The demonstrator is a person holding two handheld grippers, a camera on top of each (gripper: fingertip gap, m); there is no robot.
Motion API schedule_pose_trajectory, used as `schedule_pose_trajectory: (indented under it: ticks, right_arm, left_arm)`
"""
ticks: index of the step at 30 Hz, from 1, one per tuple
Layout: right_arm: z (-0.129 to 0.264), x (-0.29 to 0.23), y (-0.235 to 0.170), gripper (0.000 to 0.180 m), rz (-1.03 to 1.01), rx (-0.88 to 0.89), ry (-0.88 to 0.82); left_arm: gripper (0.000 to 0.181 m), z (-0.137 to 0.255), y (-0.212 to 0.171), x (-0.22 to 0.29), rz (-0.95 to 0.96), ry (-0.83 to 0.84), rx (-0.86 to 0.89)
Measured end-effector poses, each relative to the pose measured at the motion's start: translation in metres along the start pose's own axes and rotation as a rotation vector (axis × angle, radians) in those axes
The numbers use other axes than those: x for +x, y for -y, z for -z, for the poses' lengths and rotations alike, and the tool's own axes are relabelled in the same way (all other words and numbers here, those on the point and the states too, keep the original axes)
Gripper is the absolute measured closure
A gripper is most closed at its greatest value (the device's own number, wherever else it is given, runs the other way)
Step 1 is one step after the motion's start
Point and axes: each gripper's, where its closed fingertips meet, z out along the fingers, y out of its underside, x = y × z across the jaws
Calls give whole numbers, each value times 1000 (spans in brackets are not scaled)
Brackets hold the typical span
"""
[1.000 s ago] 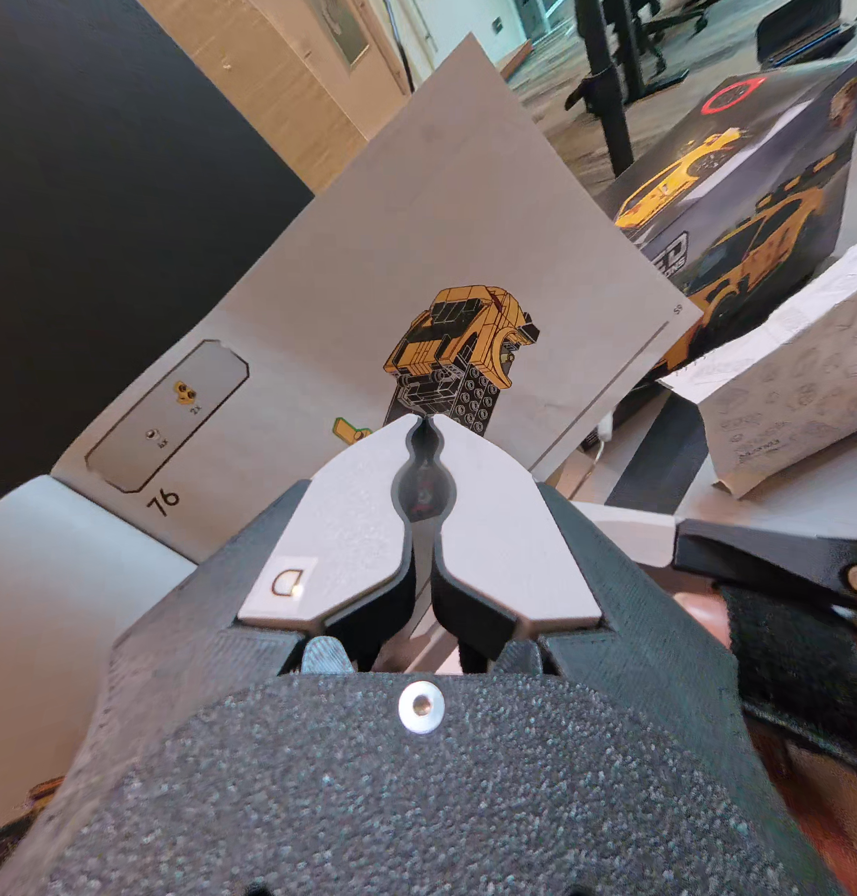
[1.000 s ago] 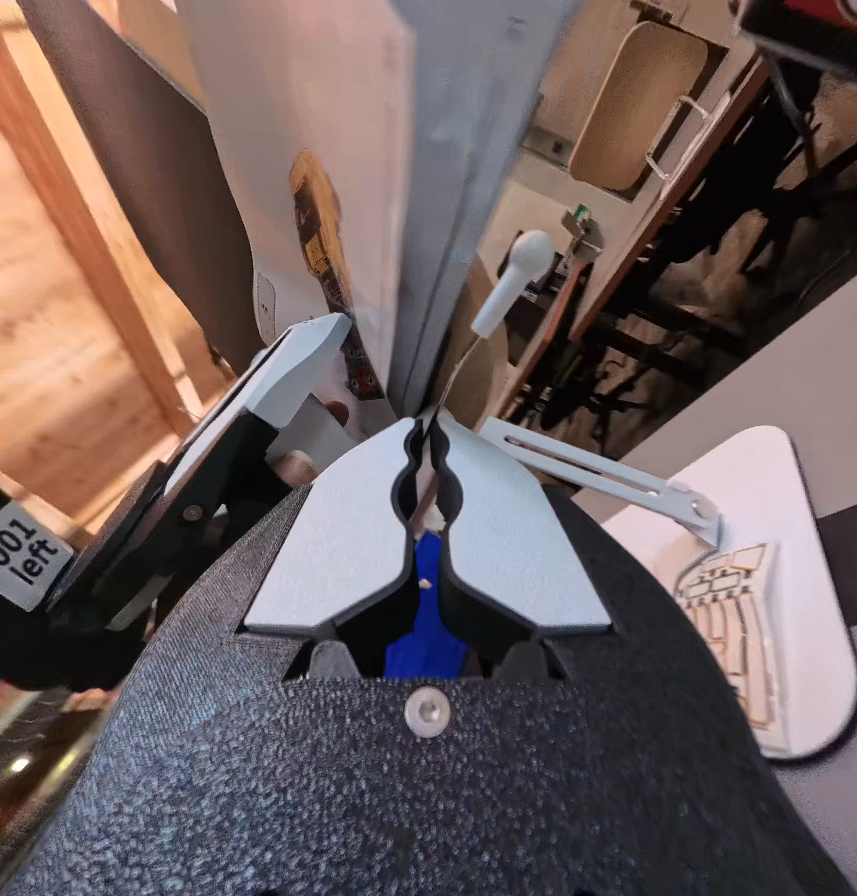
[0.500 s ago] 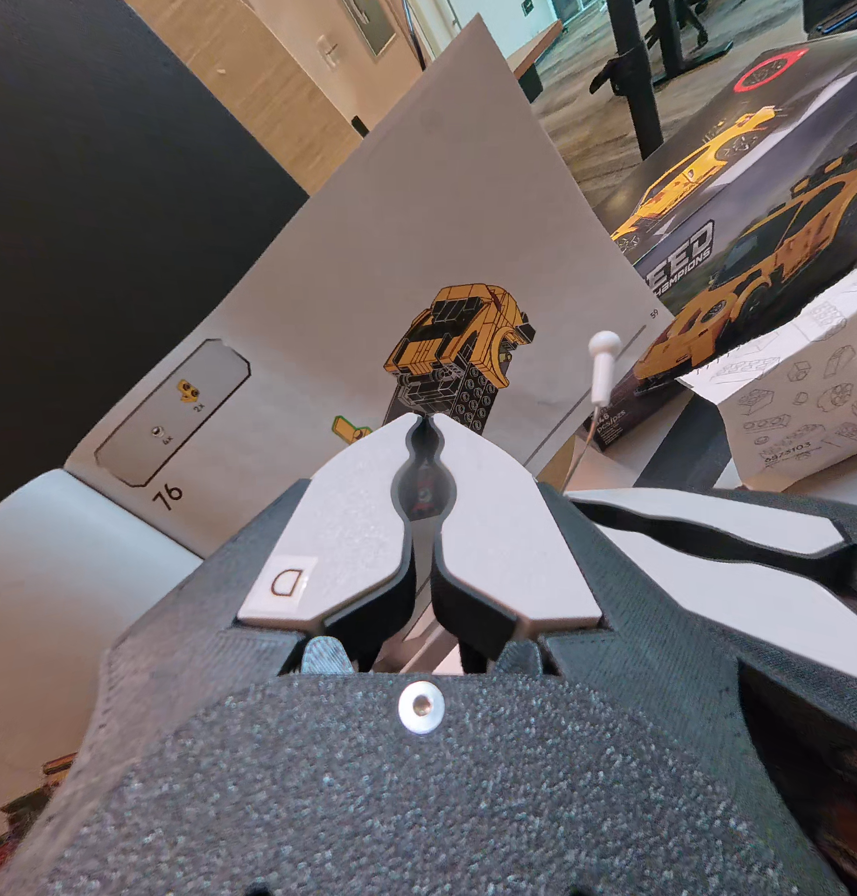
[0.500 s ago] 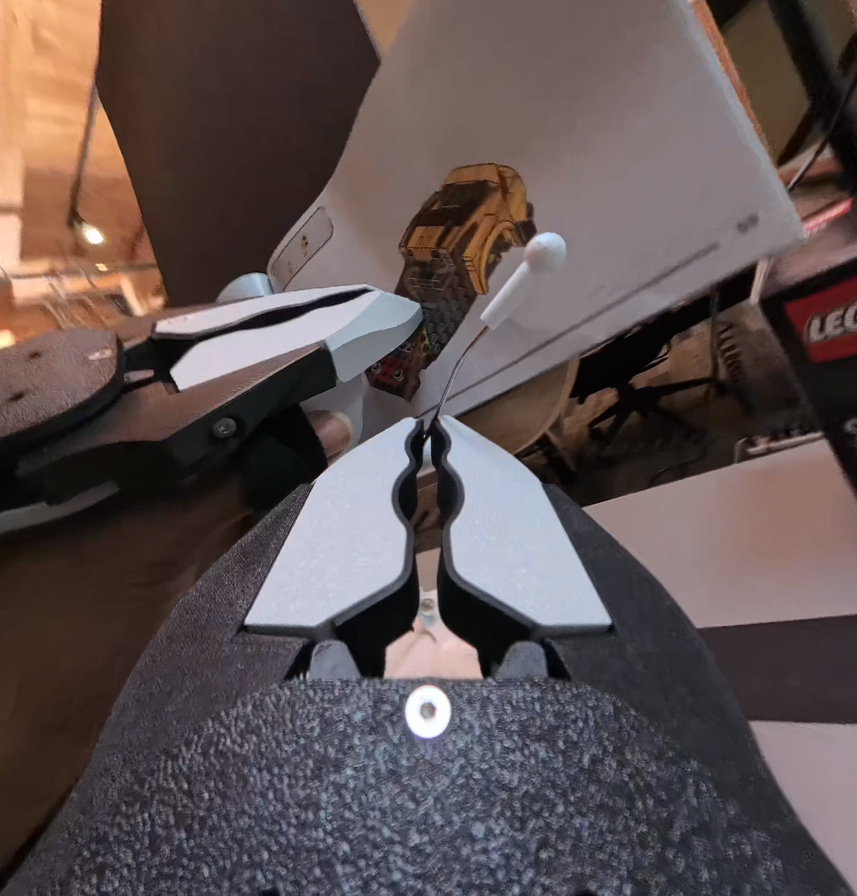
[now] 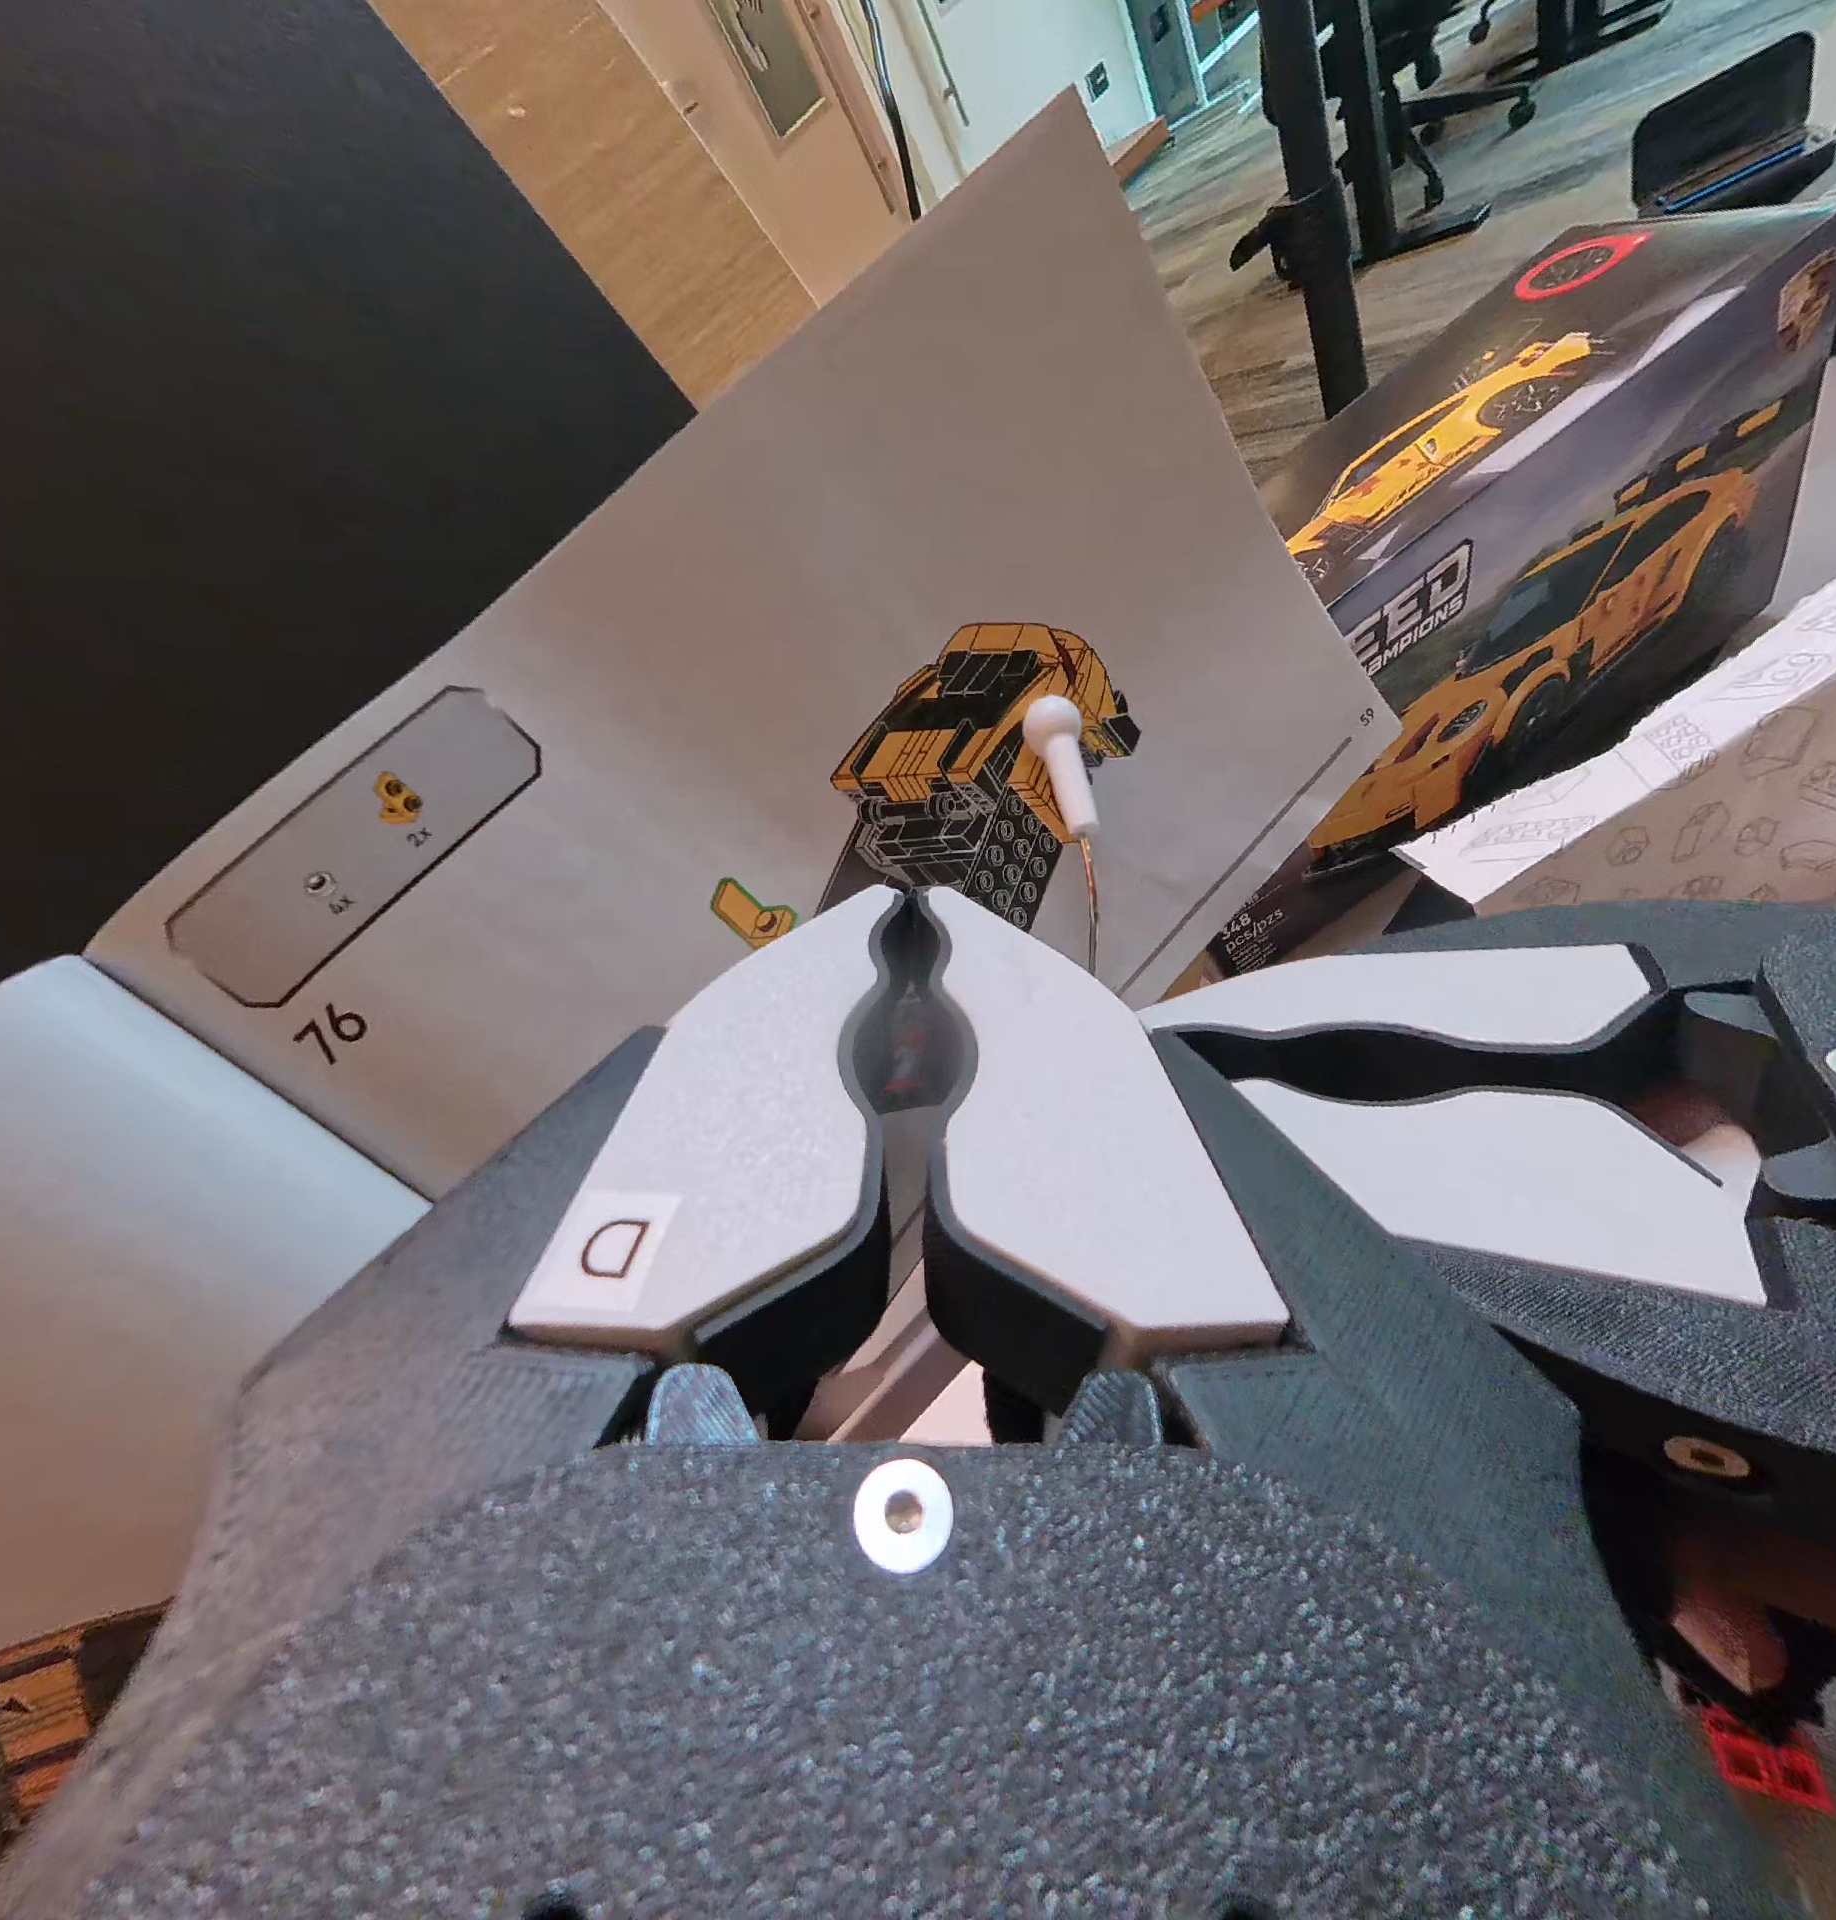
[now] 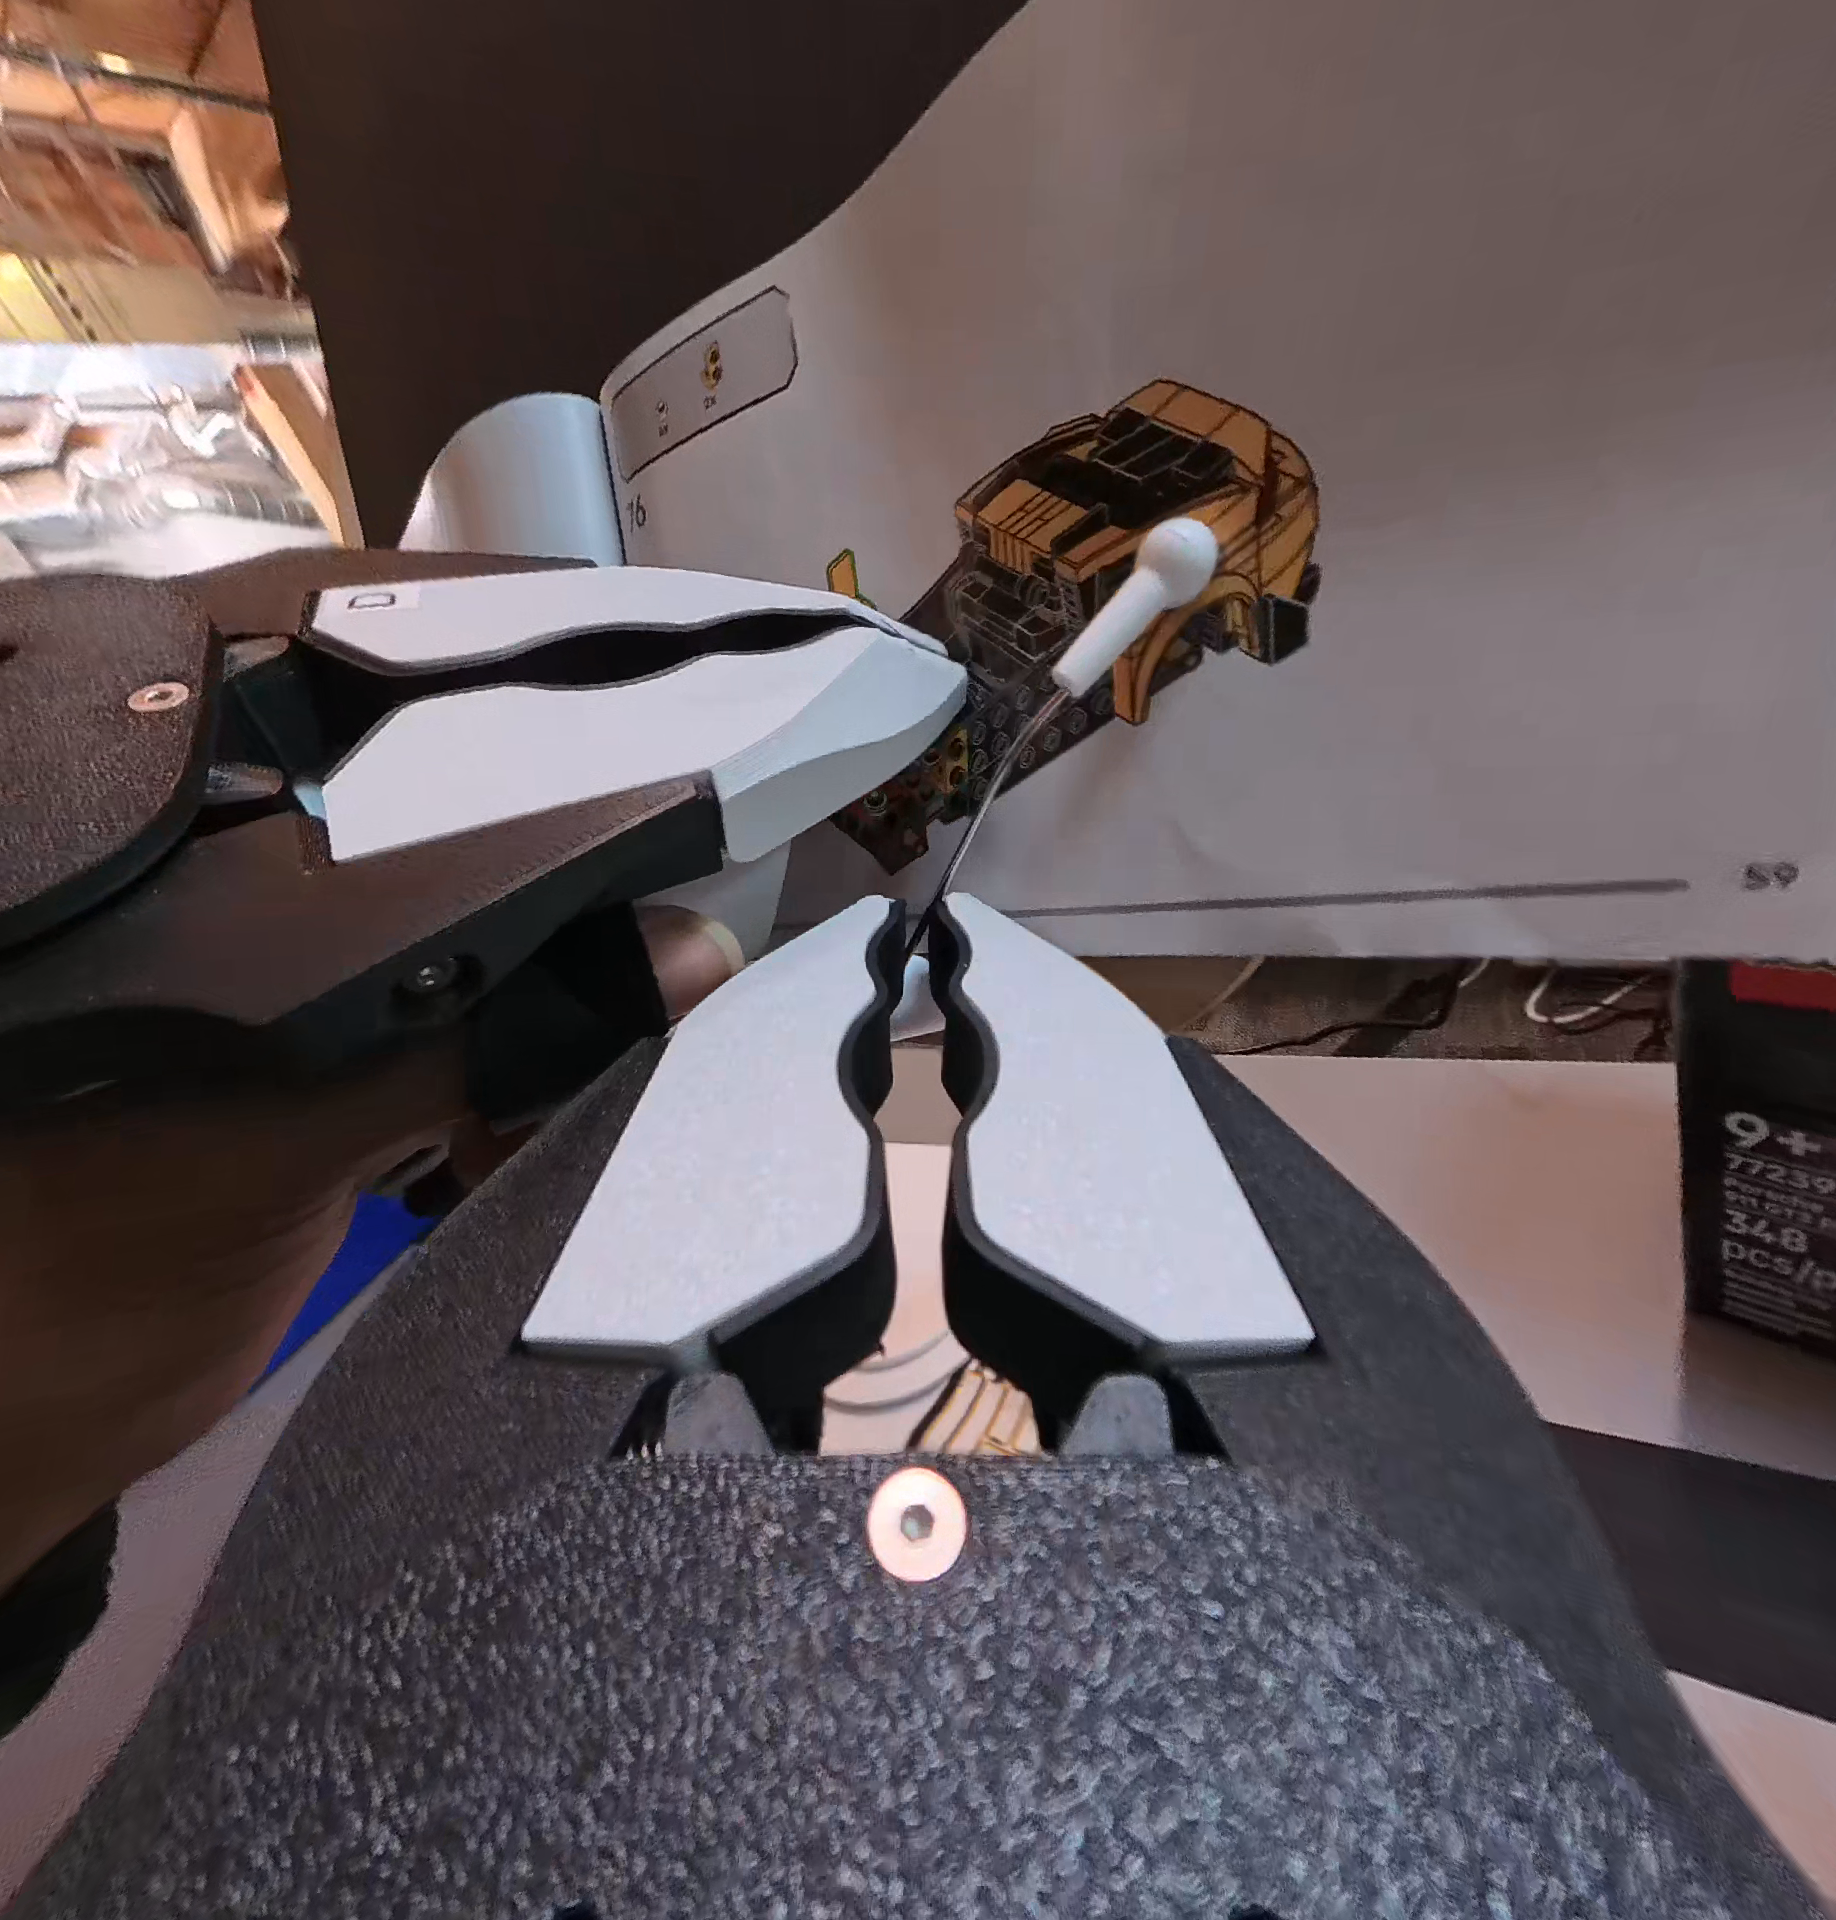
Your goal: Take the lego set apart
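Note:
My left gripper (image 5: 909, 909) is shut on a small dark lego piece (image 5: 906, 1049), which shows red through the gap between its fingers. In the right wrist view the left gripper (image 6: 893, 665) reaches in from the left, and the dark studded piece (image 6: 909, 795) shows under its tip. My right gripper (image 6: 924, 914) is shut on a thin wire tool with a white handle (image 6: 1142, 603). The handle points up beside the left gripper's tip. In the left wrist view the right gripper (image 5: 1163, 1023) comes in from the right, with the tool (image 5: 1061, 769) above it.
An open instruction booklet (image 5: 789, 623) stands upright just behind both grippers. A lego box (image 5: 1568, 520) and a printed paper bag (image 5: 1724, 800) lie to the right. A red piece (image 5: 1766, 1766) shows at the lower right. A hand (image 6: 685, 956) holds the left gripper. The grippers' ends are close to 4 centimeters from one another.
My right gripper has swung in beside the left gripper's tip with the white-handled wire tool. The left gripper has stayed shut and almost still.

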Motion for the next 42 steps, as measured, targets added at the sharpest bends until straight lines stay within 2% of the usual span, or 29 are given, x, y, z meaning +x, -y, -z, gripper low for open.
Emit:
schedule_pose_trajectory:
  ticks: [2, 6, 8, 11, 14, 20, 21, 23, 29, 36, 42]
  right_arm:
    - [0, 0, 0, 176, 31, -22, -1]
    - [0, -1, -1, 176, -31, -50, 25]
    - [1, -1, -1, 175, -36, -56, 32]
    - [10, 1, 6, 155, 19, -29, 0]
    - [29, 4, 24, 149, 100, 47, -73]
    - [69, -16, 53, 133, 381, 54, -116]
    - [77, -20, 58, 134, 422, 51, -122]
    - [89, -26, 63, 141, 485, 36, -138]
    - [111, -41, 53, 178, 484, -30, -156]
    - [107, -46, 30, 180, 458, -53, -143]
    - [101, -34, 16, 179, 441, -77, -136]
  left_arm:
    - [181, 0, 0, 0, 8, -6, -2]
    - [181, 4, 1, 1, 22, -25, -2]
    - [181, 14, 9, -2, 49, -14, 46]
    - [181, 42, 20, -9, 146, 1, 135]
    - [181, 77, 19, -17, 257, 12, 203]
    - [181, 145, -21, -34, 392, 77, 223]
    - [175, 155, -29, -36, 410, 85, 213]
    - [174, 172, -42, -40, 448, 91, 197]
    - [176, 223, -51, -50, 499, 125, 217]
    - [178, 263, -65, -41, 462, 173, 206]
    - [179, 254, -91, -36, 439, 211, 183]
